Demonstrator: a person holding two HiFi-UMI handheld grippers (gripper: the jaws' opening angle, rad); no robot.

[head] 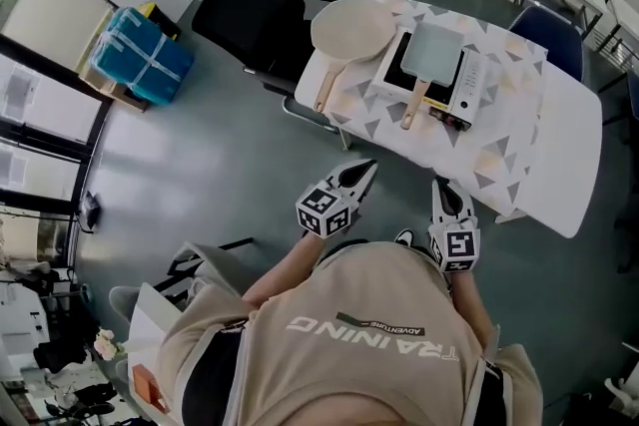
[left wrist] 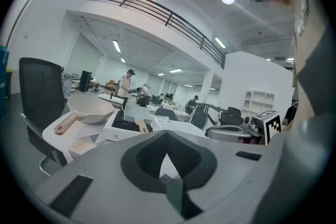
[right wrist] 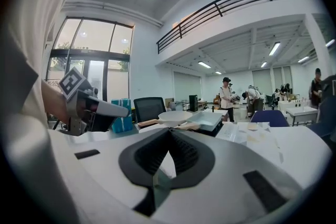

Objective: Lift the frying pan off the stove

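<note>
Though upside down, shirt print probably "TRAINING"

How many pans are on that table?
2. A round pan lies on the table, left of the stove. A square pan sits on the stove. None seems to be hidden.

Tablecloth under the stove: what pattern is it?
White tablecloth with grey and beige triangles, clearest in the head view.
</note>
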